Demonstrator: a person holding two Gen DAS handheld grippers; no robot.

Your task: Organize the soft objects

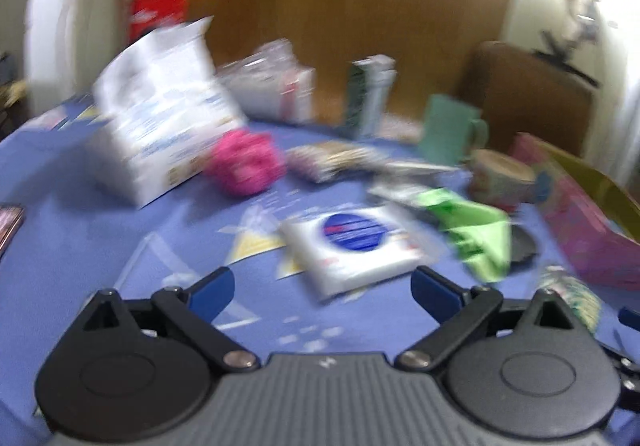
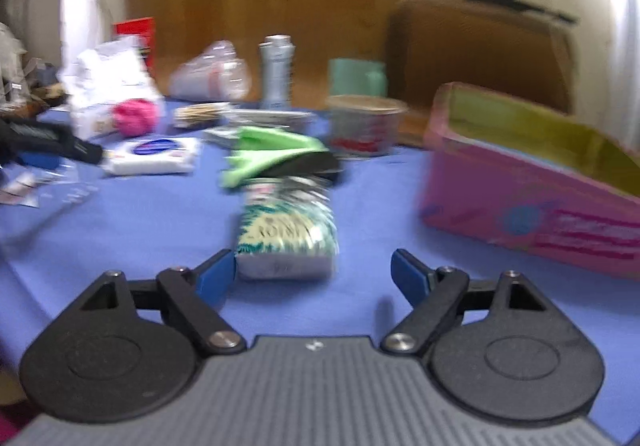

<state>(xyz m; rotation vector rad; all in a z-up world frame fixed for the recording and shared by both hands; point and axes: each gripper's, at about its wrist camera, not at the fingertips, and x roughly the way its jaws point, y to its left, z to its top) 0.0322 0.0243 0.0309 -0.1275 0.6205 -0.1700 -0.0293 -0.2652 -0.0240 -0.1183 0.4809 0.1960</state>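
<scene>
Both views are motion-blurred. My left gripper (image 1: 322, 288) is open and empty just short of a white soft pack with a blue round label (image 1: 356, 246) on the blue cloth. A green cloth (image 1: 476, 236) lies right of the pack, a pink fluffy ball (image 1: 246, 161) behind it. My right gripper (image 2: 312, 272) is open and empty, with a green-and-white patterned soft pack (image 2: 288, 232) just in front of its left finger. The green cloth (image 2: 268, 157) lies beyond that pack, the white pack (image 2: 154, 155) and the pink ball (image 2: 134, 117) to the left. The left gripper also shows at the left edge of the right wrist view (image 2: 52, 143).
An open pink box with a yellow-green inside (image 2: 528, 181) stands at the right, also in the left wrist view (image 1: 584, 221). A large white bag (image 1: 160, 125), a clear plastic bag (image 2: 212, 75), a grey bottle (image 2: 276, 71), a teal mug (image 1: 452, 131) and a round tub (image 2: 364, 125) stand at the back.
</scene>
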